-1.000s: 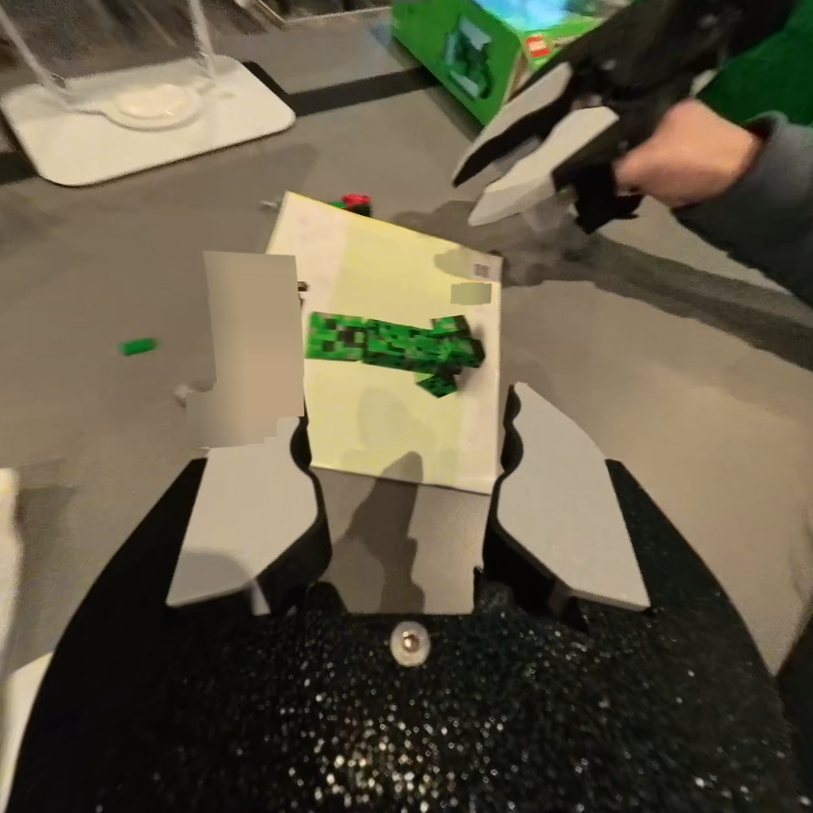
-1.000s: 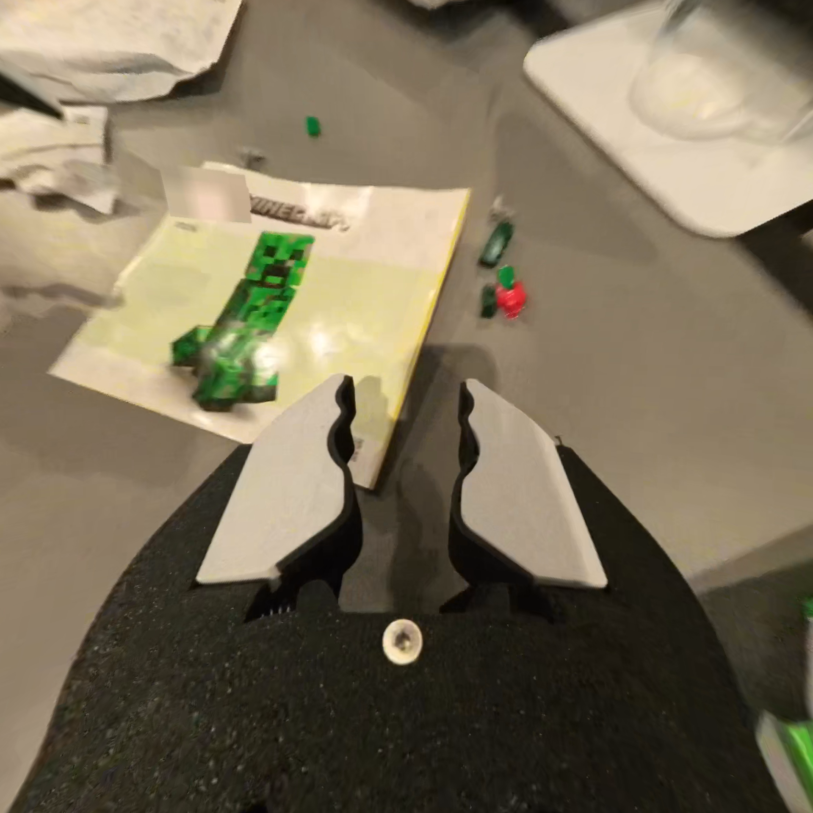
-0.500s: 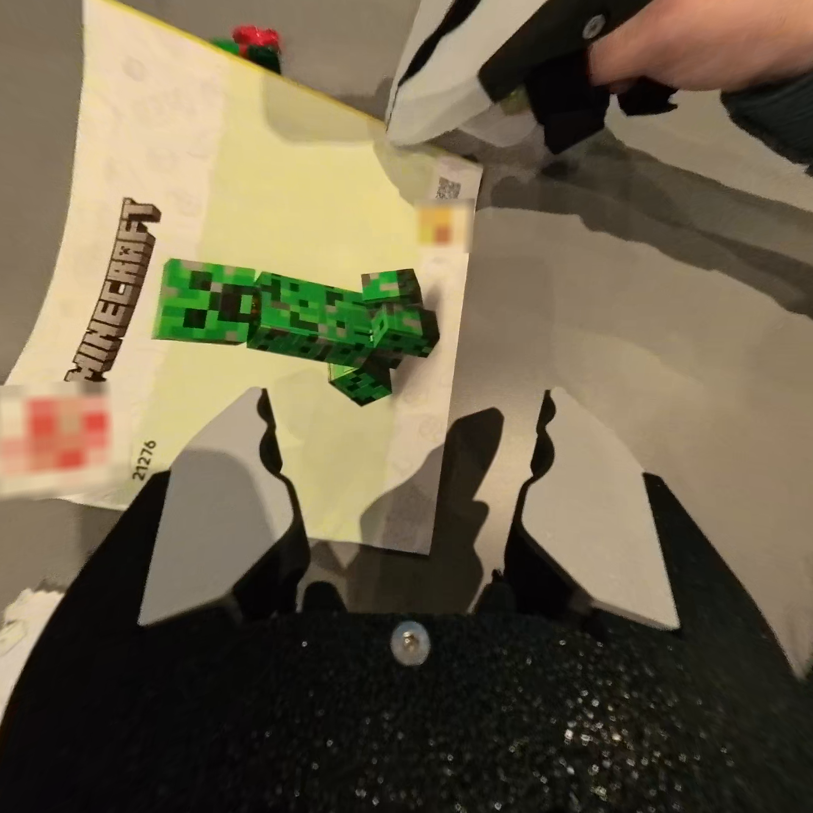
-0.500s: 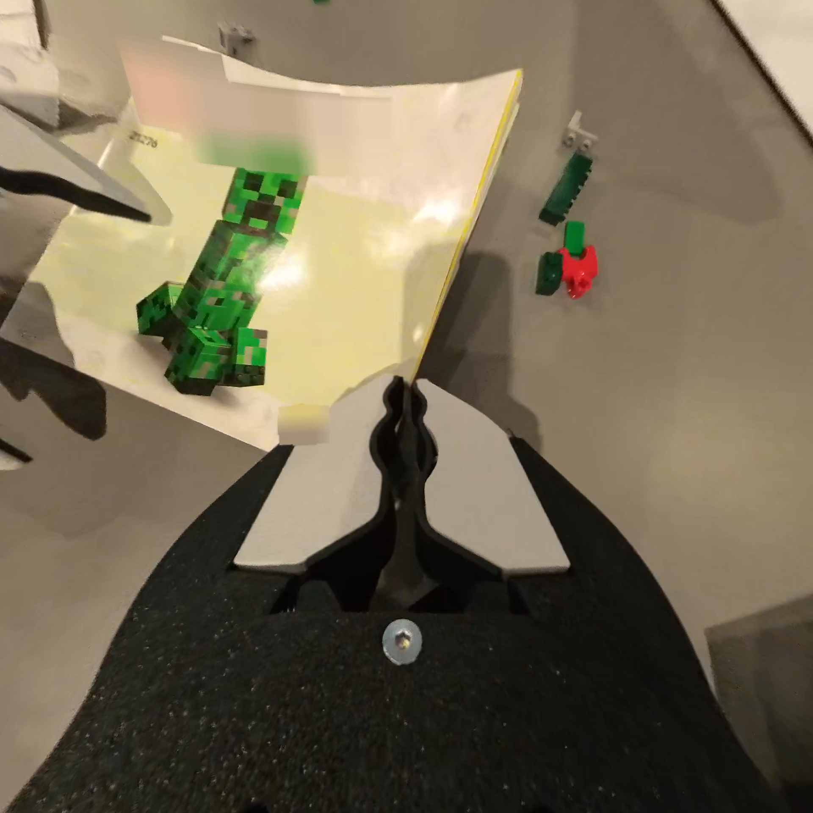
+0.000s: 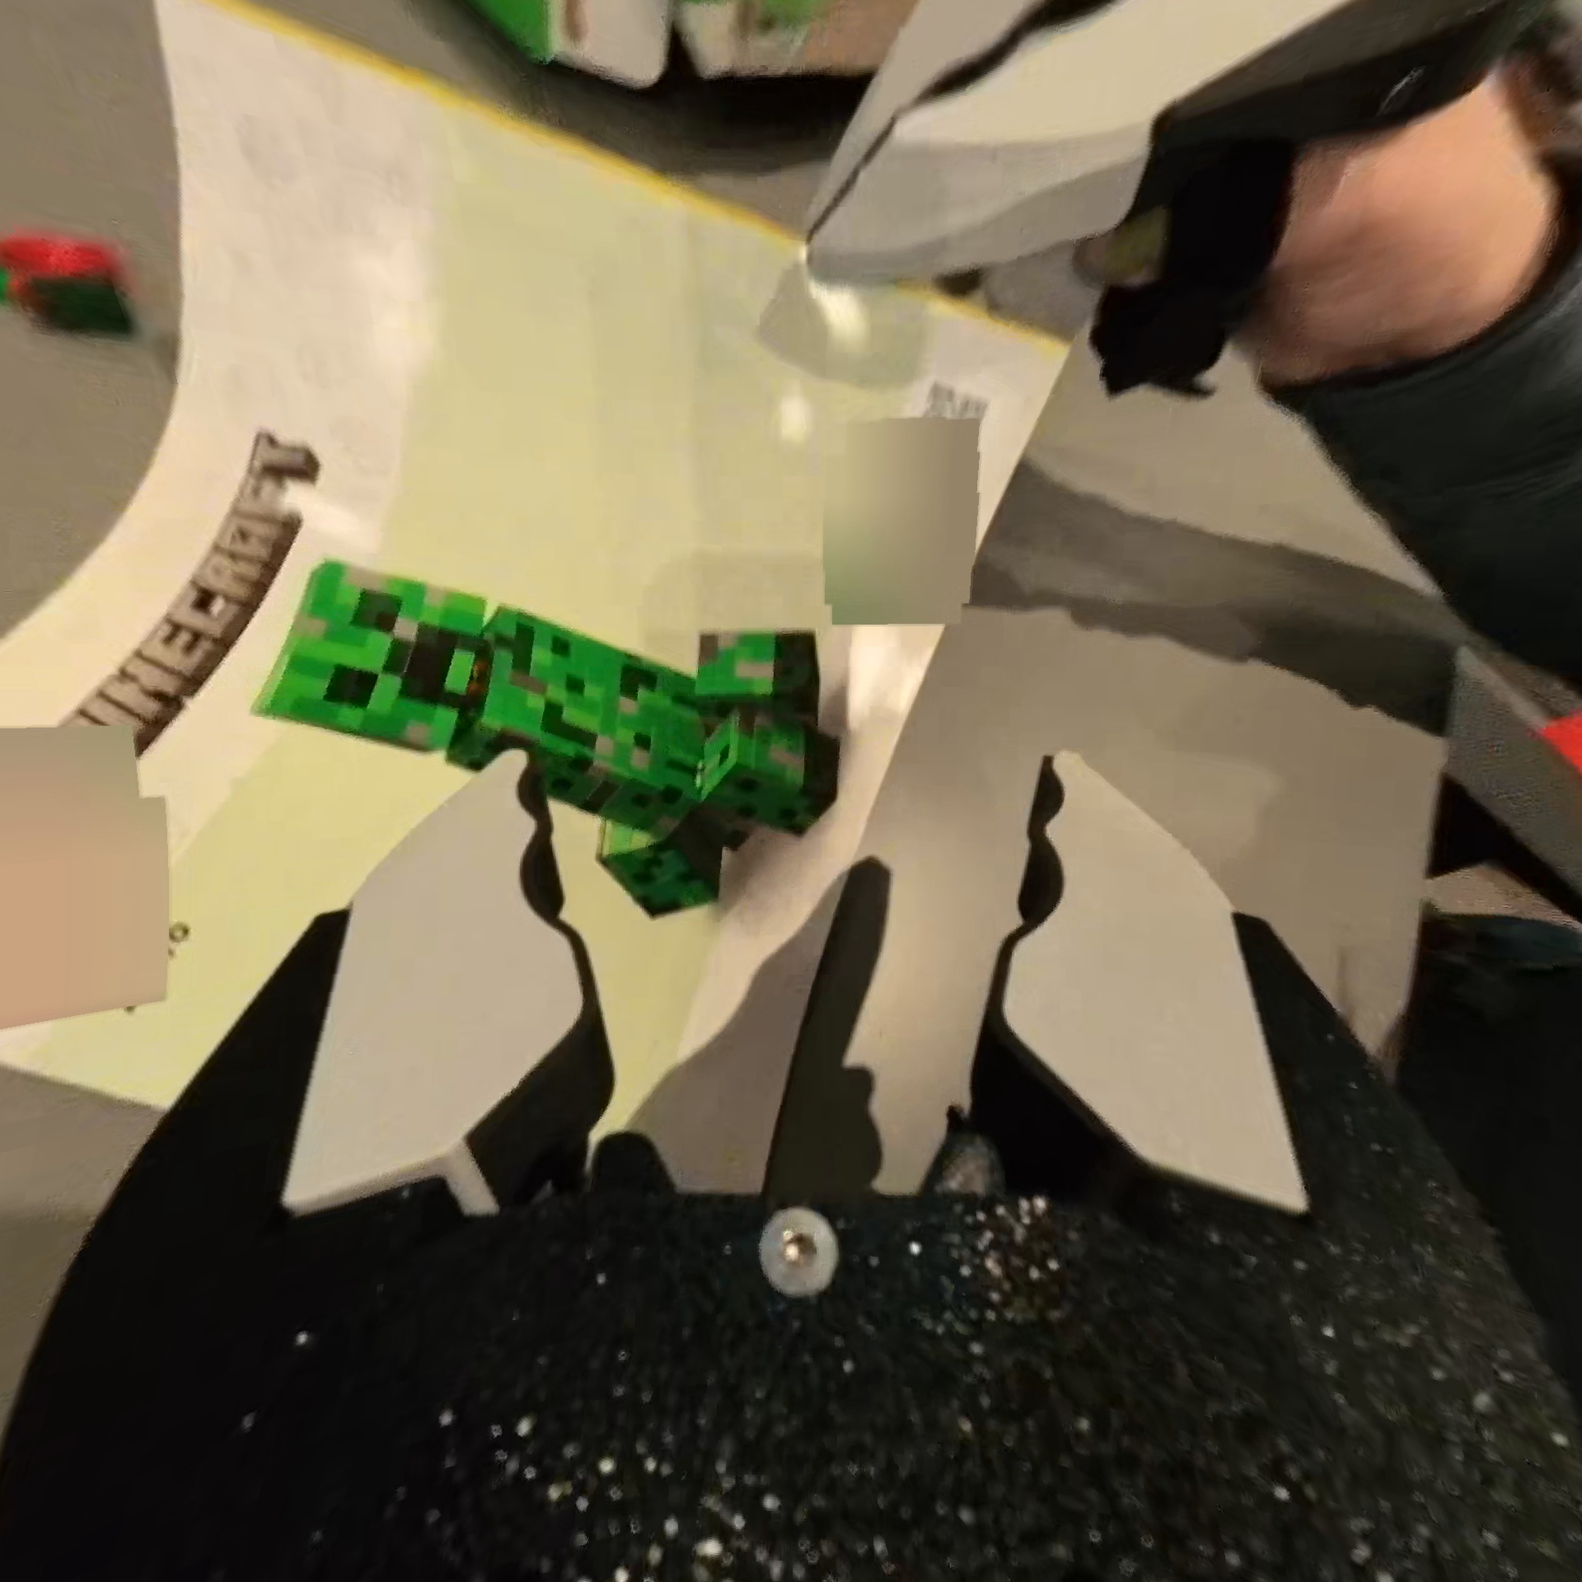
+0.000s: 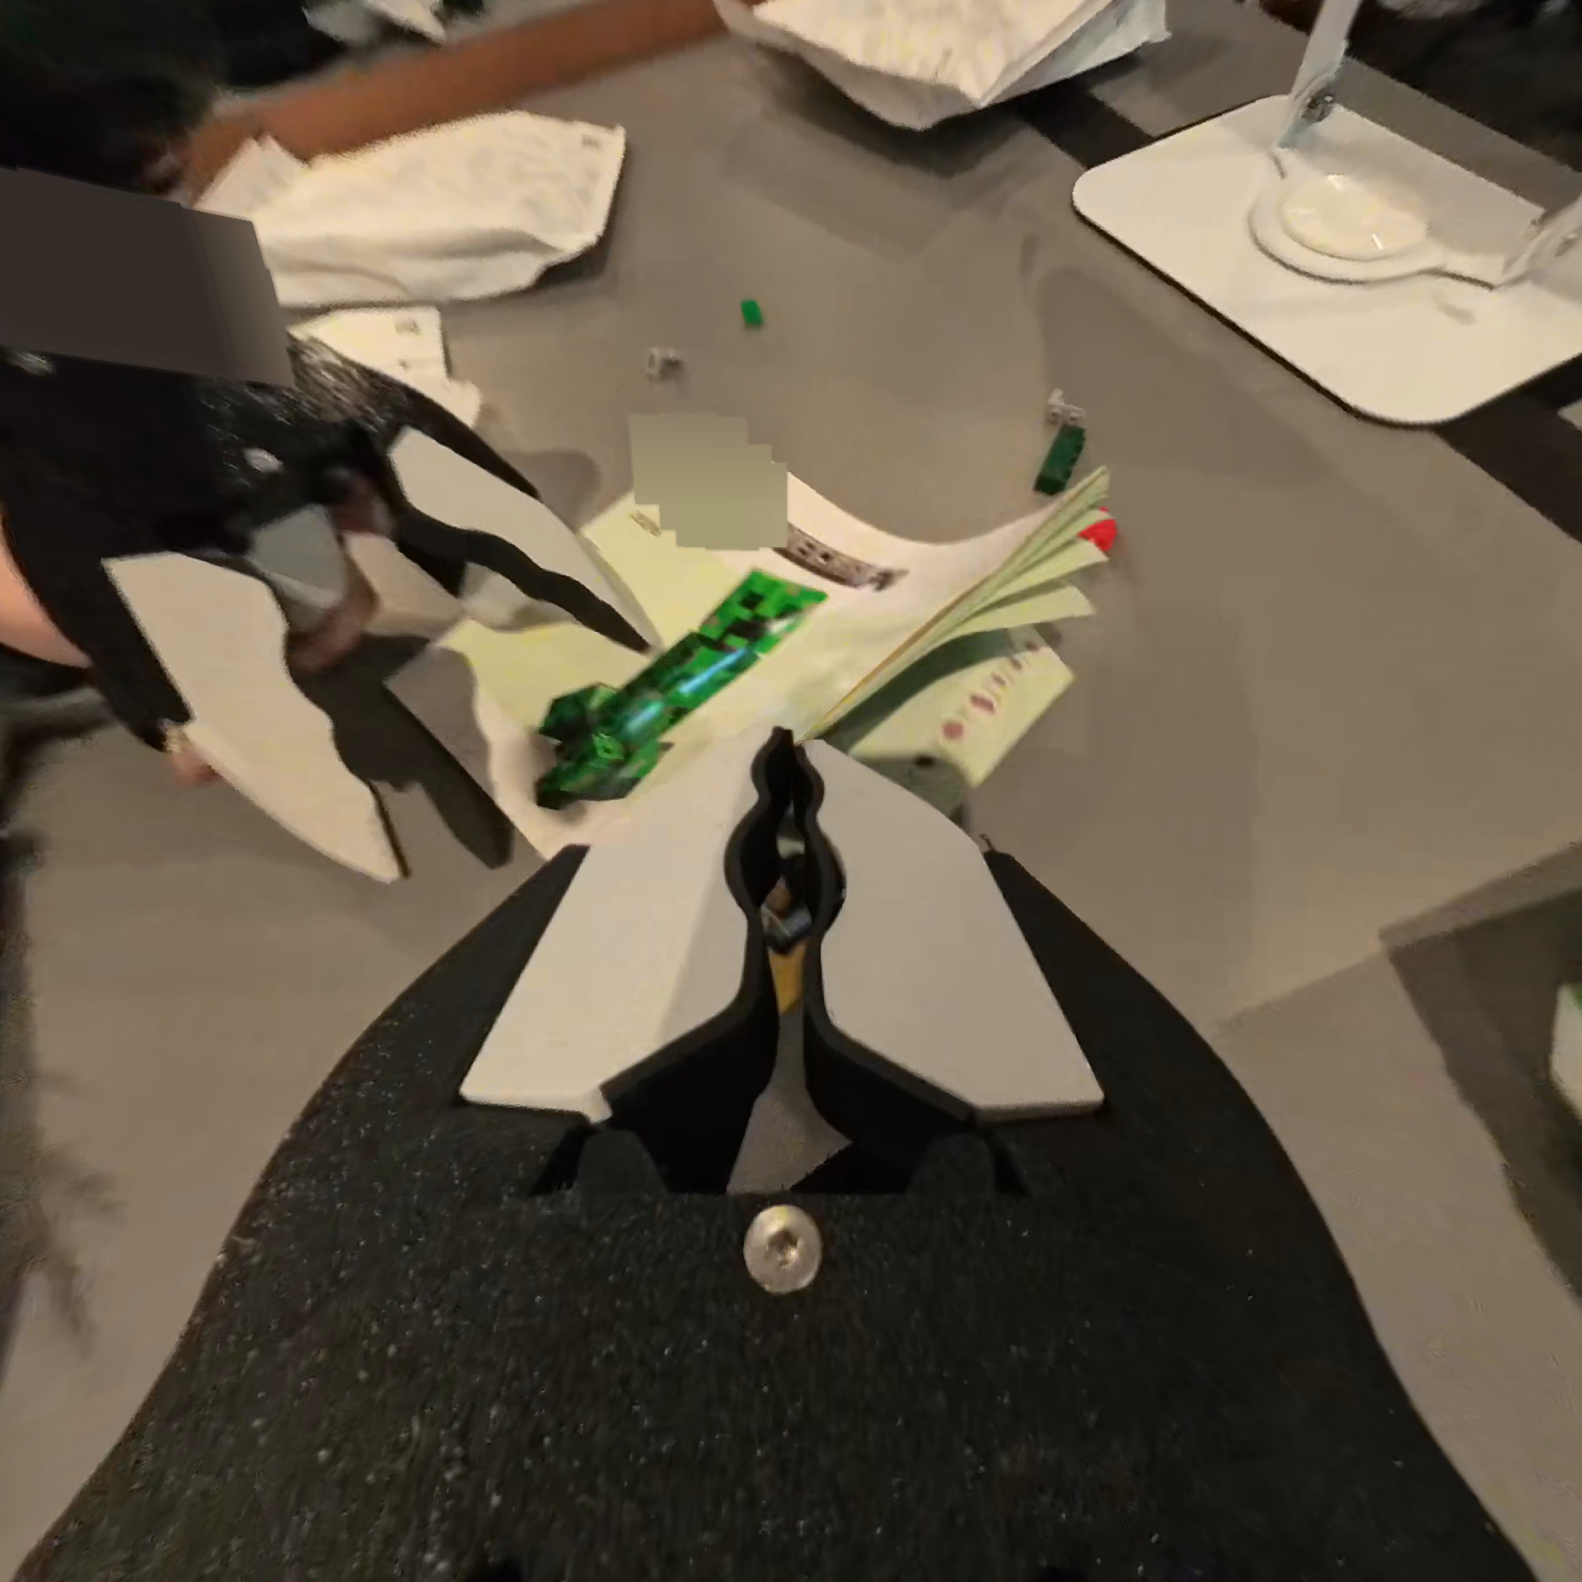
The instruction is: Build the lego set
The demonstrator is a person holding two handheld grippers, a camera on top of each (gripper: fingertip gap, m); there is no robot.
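Observation:
The instruction booklet (image 5: pixel 514 385) has a green blocky figure printed on its cover and lies on the grey table. My right gripper (image 6: pixel 792 746) is shut on the booklet's near corner and holds the cover (image 6: pixel 942 556) up, so the pages (image 6: pixel 1040 582) fan open. In the left wrist view the right gripper (image 5: pixel 822 248) pinches the far corner. My left gripper (image 5: pixel 783 762) is open and empty just above the curled cover, whose edge runs between its fingers. It also shows at the left of the right wrist view (image 6: pixel 505 736).
Loose bricks lie beyond the booklet: a small green one (image 6: pixel 752 311), grey ones (image 6: pixel 661 361), a dark green one (image 6: pixel 1060 458) and a red one (image 6: pixel 1100 531). A white stand base (image 6: pixel 1284 282) is at the back right and white paper bags (image 6: pixel 428 214) at the back left. A green box (image 5: pixel 514 26) is behind. One gripper's finger ends stand about 9 cm off the other's.
My right gripper closed on the booklet's corner and lifted it, so the cover curls up and the pages fan open. My left gripper moved in closer over the cover and stayed open.

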